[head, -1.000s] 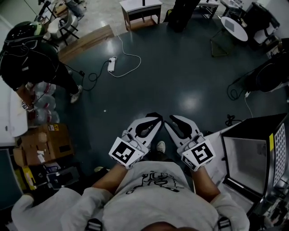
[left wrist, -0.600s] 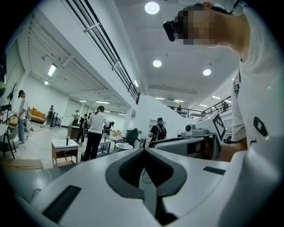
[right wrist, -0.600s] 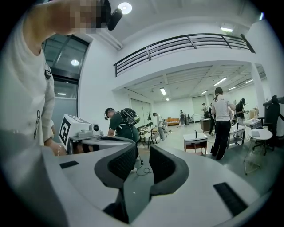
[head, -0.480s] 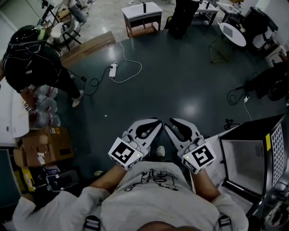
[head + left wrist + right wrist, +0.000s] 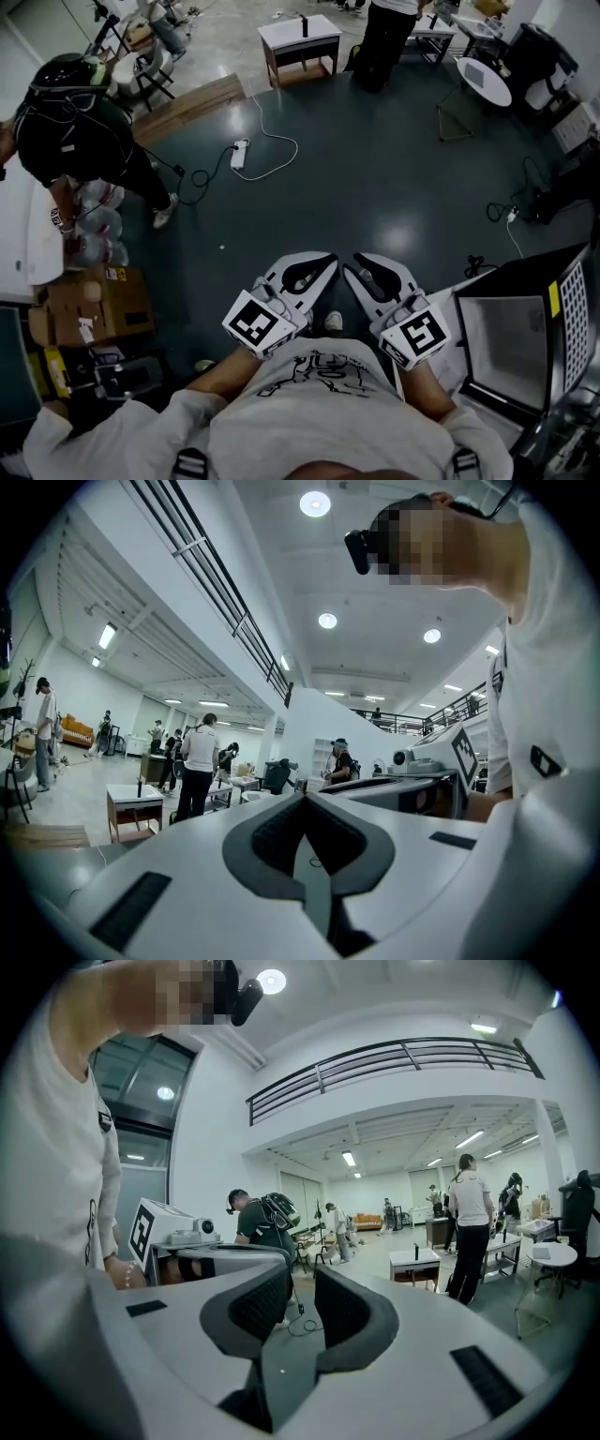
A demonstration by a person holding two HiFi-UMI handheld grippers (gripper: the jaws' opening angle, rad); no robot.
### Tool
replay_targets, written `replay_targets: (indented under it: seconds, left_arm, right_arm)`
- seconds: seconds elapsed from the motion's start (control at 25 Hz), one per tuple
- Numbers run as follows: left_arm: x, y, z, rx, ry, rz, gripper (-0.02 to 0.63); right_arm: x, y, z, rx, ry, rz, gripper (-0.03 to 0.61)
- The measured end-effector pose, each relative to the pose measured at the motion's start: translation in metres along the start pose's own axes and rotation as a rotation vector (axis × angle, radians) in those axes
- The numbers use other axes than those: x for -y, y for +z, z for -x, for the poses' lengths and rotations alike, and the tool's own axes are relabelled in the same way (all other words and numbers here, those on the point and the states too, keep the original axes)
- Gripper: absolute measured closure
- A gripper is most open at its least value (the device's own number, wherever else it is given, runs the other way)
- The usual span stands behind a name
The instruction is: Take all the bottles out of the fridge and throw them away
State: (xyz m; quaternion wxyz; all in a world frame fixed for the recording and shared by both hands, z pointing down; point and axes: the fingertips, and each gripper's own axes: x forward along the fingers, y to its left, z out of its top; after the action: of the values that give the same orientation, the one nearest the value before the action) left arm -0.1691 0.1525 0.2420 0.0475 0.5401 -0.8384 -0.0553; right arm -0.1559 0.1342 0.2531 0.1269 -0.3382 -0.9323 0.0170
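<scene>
Room: dark glossy floor (image 5: 375, 169) of an open workshop, with a white table (image 5: 298, 30) at the top of frame and a person in black (image 5: 70, 122) at upper left.
Change: the floor shrinks and slides down the frame, and more of the far room shows (you're rising, claws with you).
Left gripper (image 5: 328, 256): lower centre, tips together, nothing in it.
Right gripper (image 5: 359, 258): just beside it, jaws a narrow gap apart, only floor between them.
Fridge (image 5: 511, 281): lower right, standing open; the pale inside shows no bottle.
Bottles: none in either claw. Clear bottles (image 5: 94, 220) bunch at the left edge, and you can't tell if they're the task's.
Meaning: this fits bottles hidden deeper inside, or a fridge already emptied.
Pointing: the open side seems to face frame left, towards you. No bottle shows there, so there is no long axis to read.
</scene>
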Motion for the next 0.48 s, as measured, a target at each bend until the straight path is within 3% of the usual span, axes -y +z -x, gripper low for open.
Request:
replay_targets:
  seconds: [0.48]
  left_arm:
    - [0.010, 0.025, 0.003, 0.030, -0.005, 0.005, 0.603]
  right_arm:
    - [-0.008, 0.030, 0.012, 0.033, 0.013, 0.027, 0.489]
